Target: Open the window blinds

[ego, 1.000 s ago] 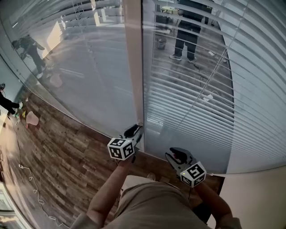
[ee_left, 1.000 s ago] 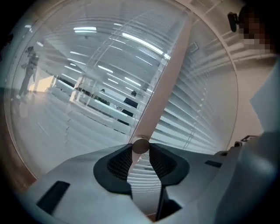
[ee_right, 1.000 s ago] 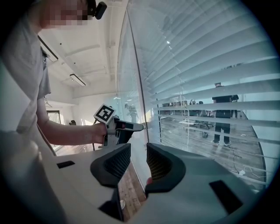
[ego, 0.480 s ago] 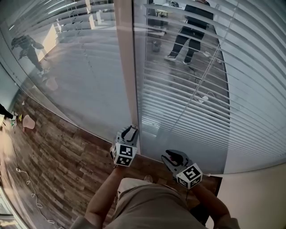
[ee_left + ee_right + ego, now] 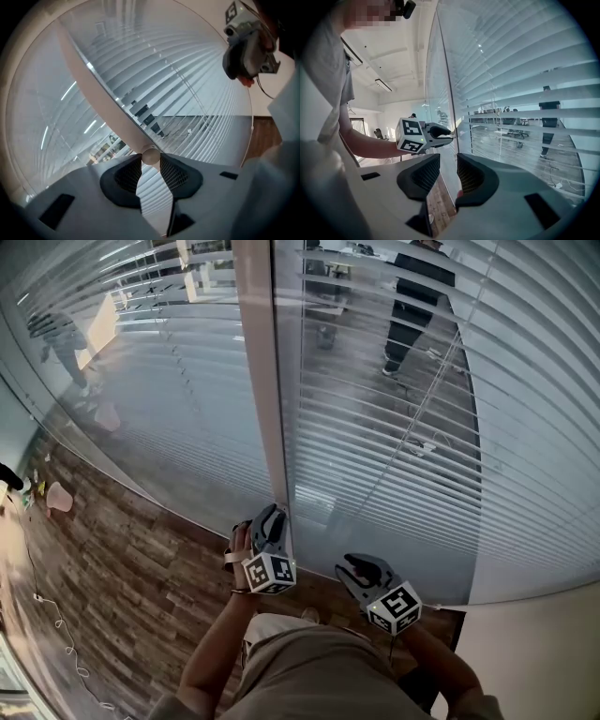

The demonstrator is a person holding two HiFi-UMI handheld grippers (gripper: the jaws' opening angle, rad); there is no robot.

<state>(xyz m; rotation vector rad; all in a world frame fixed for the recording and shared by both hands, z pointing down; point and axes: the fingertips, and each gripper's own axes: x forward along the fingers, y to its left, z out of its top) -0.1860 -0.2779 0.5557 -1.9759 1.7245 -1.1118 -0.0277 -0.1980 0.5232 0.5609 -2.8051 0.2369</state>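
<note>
White slatted blinds (image 5: 403,456) hang behind the glass on both sides of a pale upright frame post (image 5: 258,381). A small round beige knob (image 5: 151,153) sits at the foot of that post. My left gripper (image 5: 266,515) is shut on this knob, with both pads touching it in the left gripper view (image 5: 150,161). In the right gripper view the left gripper (image 5: 449,135) reaches level to the post. My right gripper (image 5: 350,568) hangs a little to the right, in front of the right pane. It is open, with nothing between its pads (image 5: 448,165).
Wooden floor (image 5: 122,559) runs along the left, with a thin cable (image 5: 56,615) lying on it. A beige wall (image 5: 534,643) closes off the right. A person (image 5: 417,296) stands beyond the glass. A thin cord (image 5: 417,437) hangs slanted across the right blinds.
My left gripper has rolled on the spot at the post's foot; its marker cube swung from the left side to the near side. The right gripper kept still. The person beyond the glass shifted.
</note>
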